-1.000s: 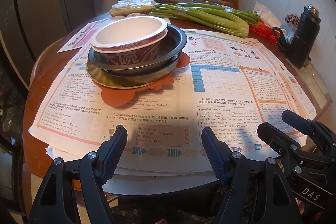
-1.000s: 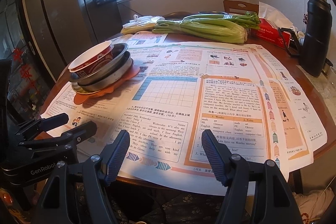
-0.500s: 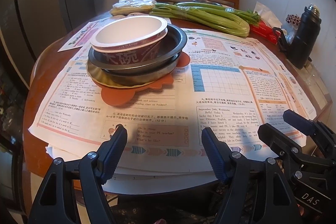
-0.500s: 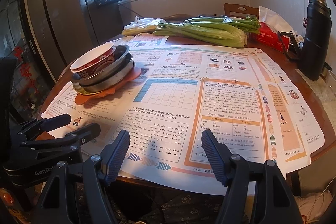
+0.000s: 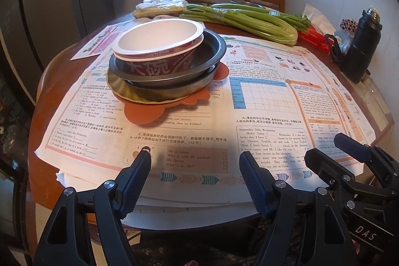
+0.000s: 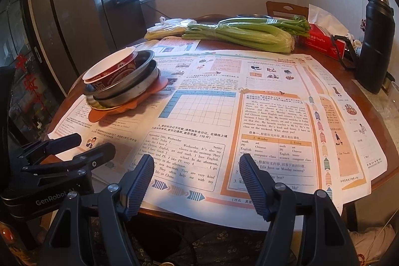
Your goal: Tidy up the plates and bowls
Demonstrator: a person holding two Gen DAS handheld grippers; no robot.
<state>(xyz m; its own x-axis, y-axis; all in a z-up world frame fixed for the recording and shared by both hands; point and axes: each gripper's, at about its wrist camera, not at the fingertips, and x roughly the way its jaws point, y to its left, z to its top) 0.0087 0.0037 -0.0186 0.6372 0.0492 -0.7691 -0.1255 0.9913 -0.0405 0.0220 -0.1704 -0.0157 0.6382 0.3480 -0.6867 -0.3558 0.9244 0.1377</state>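
Note:
A stack stands on the paper-covered round table (image 5: pixel 62 71): a red-and-white paper bowl (image 5: pixel 159 40) sits in a dark metal pan (image 5: pixel 212 51), on a second metal pan (image 5: pixel 174 89), a yellowish plate (image 5: pixel 117 89) and an orange plate (image 5: pixel 144 114). The stack also shows at the left in the right wrist view (image 6: pixel 119 81). My left gripper (image 5: pixel 195 161) is open and empty at the table's near edge, well short of the stack. My right gripper (image 6: pixel 197 166) is open and empty, to the right of the left one (image 6: pixel 82 148).
Printed worksheets (image 6: pixel 249 101) cover the table. Celery (image 6: pixel 244 34) and a plastic bag (image 6: pixel 167 28) lie at the far side. A red tissue box (image 6: pixel 324 41) and a black thermos (image 6: pixel 376 46) stand at the right. A chair (image 6: pixel 286 9) is behind; dark cabinets (image 6: pixel 62 16) are left.
Both grippers have drifted very slightly; the stack has not moved and both stay open.

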